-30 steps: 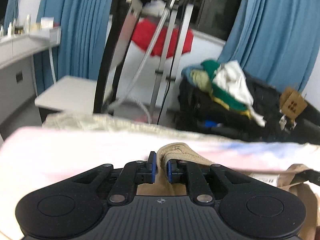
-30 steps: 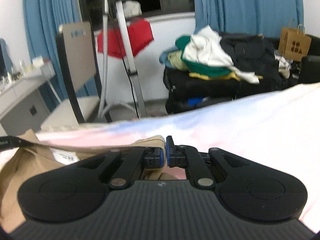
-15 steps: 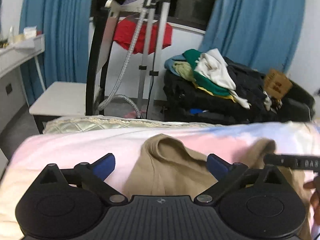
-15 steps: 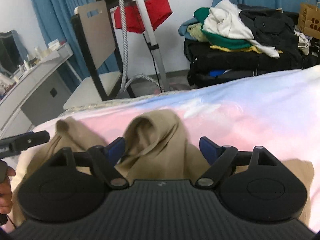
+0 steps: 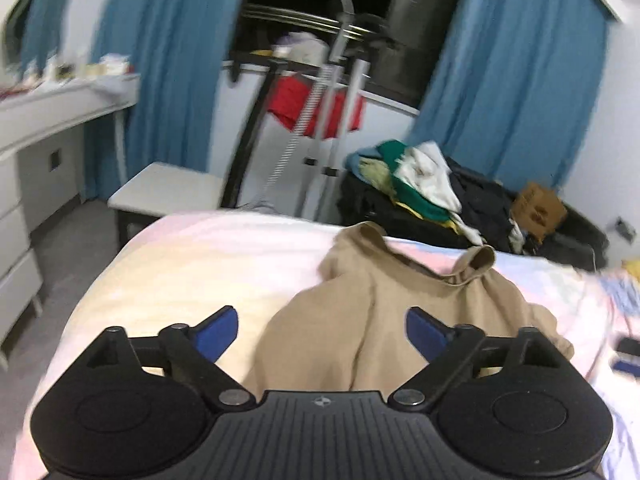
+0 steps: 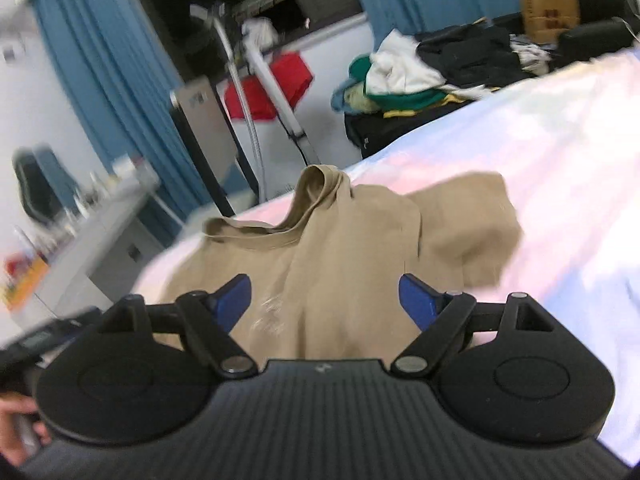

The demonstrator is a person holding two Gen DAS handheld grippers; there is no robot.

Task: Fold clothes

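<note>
A tan top (image 5: 372,312) lies rumpled on the pink and white bed cover (image 5: 192,276), its neckline toward the far edge of the bed. It also shows in the right wrist view (image 6: 340,256), with one sleeve (image 6: 468,220) spread out to the right. My left gripper (image 5: 322,334) is open and empty above the near part of the top. My right gripper (image 6: 324,302) is open and empty above the top's chest. The other hand-held gripper (image 6: 40,344) shows at the lower left of the right wrist view.
Beyond the bed stand a white chair (image 5: 168,188), a garment steamer pole (image 5: 340,120) with a red cloth (image 5: 316,108), and a pile of clothes (image 5: 416,188) on a black couch. A desk with drawers (image 5: 36,152) is on the left. Blue curtains hang behind.
Both grippers were shut on the top's neckline a second ago. They let go, opened wide, and have pulled back and up from the top, which now lies loose on the bed.
</note>
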